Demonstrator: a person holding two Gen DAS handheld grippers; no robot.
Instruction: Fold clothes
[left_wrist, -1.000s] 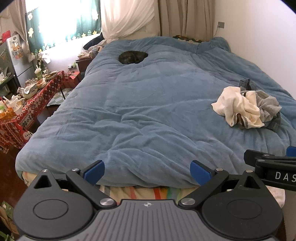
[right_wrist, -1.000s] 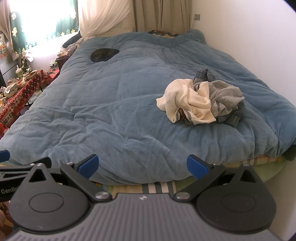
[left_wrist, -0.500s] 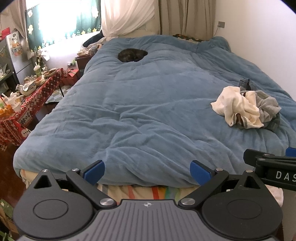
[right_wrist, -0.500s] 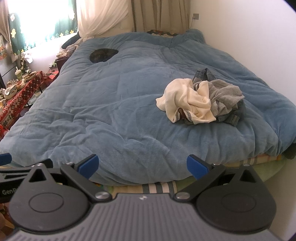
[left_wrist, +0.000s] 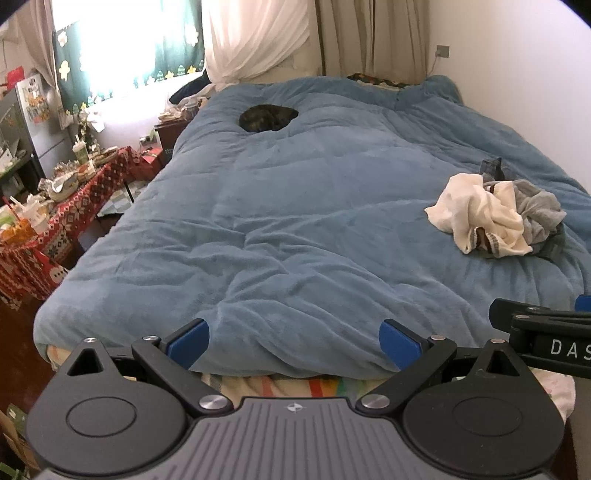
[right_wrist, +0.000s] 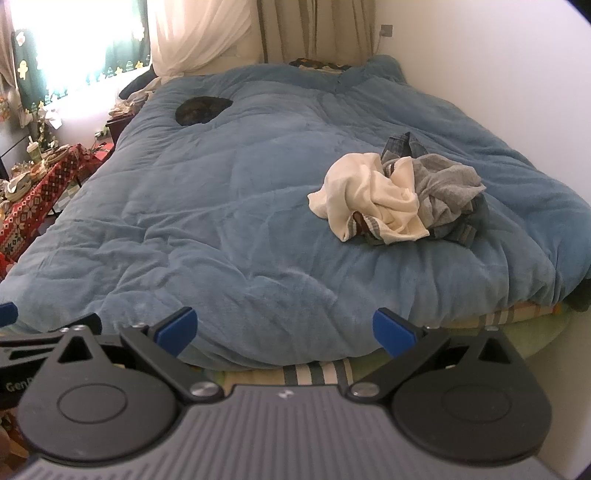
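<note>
With both my left gripper (left_wrist: 293, 341) and right gripper (right_wrist: 283, 329) empty, jaws spread wide at the near bed (right_wrist: 221, 240) edge, the soft, light clothes pile (right_wrist: 397, 199) lies far right; I'd pinch the cream top's loose edge.

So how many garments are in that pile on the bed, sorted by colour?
Cream garment: 1
Grey garment: 1
Blue denim garment: 1
Total: 3 that I can tell apart; the pile is crumpled, so more may be hidden underneath.
</note>
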